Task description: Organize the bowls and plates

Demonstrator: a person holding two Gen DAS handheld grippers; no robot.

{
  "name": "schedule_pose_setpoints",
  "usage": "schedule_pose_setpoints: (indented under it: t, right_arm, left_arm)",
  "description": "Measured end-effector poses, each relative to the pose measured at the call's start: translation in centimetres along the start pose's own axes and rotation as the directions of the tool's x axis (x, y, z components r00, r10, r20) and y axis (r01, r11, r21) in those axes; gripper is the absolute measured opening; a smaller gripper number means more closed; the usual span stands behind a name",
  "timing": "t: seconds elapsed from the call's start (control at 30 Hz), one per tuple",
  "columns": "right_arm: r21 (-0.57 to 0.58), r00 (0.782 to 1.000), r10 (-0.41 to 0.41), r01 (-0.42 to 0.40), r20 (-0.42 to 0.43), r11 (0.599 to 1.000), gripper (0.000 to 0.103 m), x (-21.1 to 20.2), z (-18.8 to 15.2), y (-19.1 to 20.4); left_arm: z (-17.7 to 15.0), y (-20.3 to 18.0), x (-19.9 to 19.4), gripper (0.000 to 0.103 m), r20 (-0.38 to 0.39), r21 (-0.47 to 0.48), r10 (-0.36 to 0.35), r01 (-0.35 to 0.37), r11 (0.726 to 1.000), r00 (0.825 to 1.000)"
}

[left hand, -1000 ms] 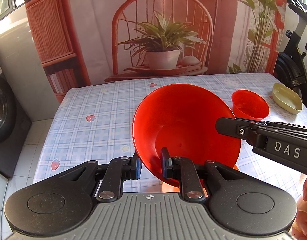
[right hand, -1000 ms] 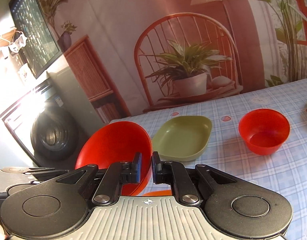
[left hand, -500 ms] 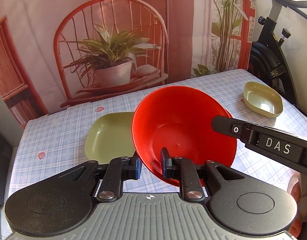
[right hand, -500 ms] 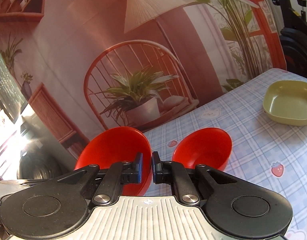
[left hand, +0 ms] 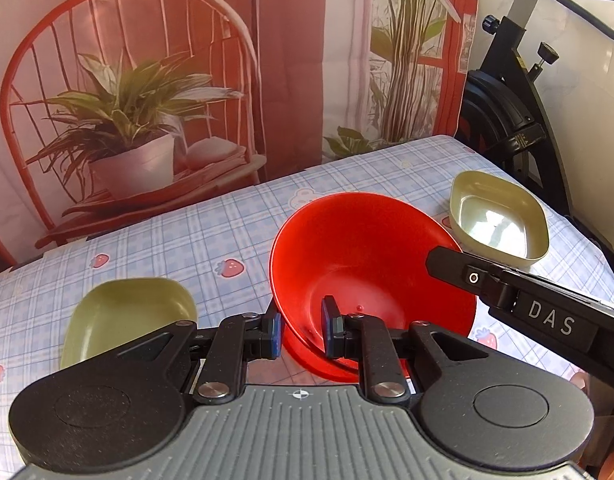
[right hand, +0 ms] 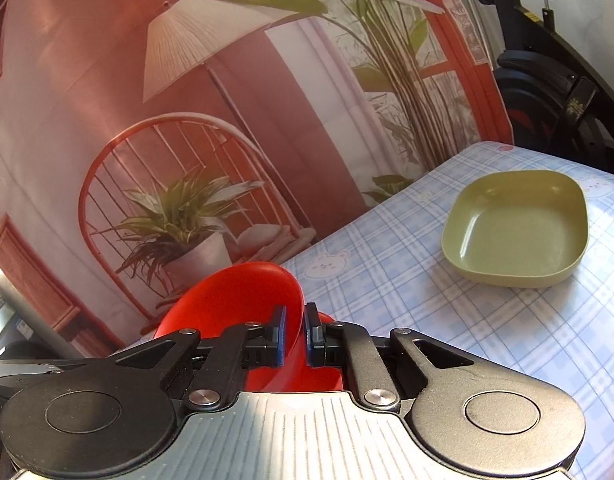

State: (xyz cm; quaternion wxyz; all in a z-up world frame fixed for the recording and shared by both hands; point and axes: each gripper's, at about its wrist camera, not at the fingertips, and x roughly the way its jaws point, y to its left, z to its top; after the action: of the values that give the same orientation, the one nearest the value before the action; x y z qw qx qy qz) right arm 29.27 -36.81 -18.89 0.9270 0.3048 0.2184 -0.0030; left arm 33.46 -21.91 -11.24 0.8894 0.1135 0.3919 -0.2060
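We hold the big red bowl (left hand: 371, 264) tilted above the bench (left hand: 187, 240), both grippers' jaws pinching opposite sides of its rim: left gripper (left hand: 301, 330), right gripper (right hand: 294, 334). Gripping both sides steadies it, probably for nesting with another bowl.

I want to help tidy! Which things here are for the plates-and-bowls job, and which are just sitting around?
For the job: big red bowl pinched by both grippers, left and right; flat green plate; deep green dish.

Just there: exercise bike; checked tablecloth.
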Motion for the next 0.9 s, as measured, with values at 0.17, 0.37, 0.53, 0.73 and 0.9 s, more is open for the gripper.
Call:
schedule_pose_setpoints:
  t: [0.17, 0.37, 0.53, 0.73, 0.9]
  right_arm:
    - [0.008, 1.000, -0.022, 0.023, -0.018, 1.000, 0.010, 1.2, -0.5, -0.8]
    - [0.004, 0.999, -0.034, 0.035, -0.041, 0.999, 0.010, 2.5, -1.2, -1.2]
    - [-0.001, 0.998, -0.039, 0.039, -0.052, 0.999, 0.010, 2.8, -1.6, -1.3]
    - [0.001, 0.997, -0.052, 0.052, -0.057, 0.999, 0.010, 3.0, -1.7, -1.6]
    - [-0.004, 0.996, -0.077, 0.076, -0.048, 0.997, 0.010, 2.4, -1.8, -1.7]
  left_arm:
    - [-0.2, -0.1, 1.8, 0.020, -0.033, 0.023, 0.006, -0.005, 1.000, 0.999]
    - [-0.2, 0.4, 2.9, 0.020, -0.051, 0.032, 0.011, -0.010, 0.999, 0.999]
    - [-0.7, 0.5, 3.6, 0.020, -0.067, 0.029, 0.018, -0.016, 0.999, 0.998]
    - [-0.7, 0.4, 3.6, 0.021, -0.053, 0.042, 0.014, -0.012, 0.999, 0.999]
    - [-0.8, 0.3, 3.4, 0.022, -0.041, 0.043, 0.015, -0.014, 0.999, 0.999]
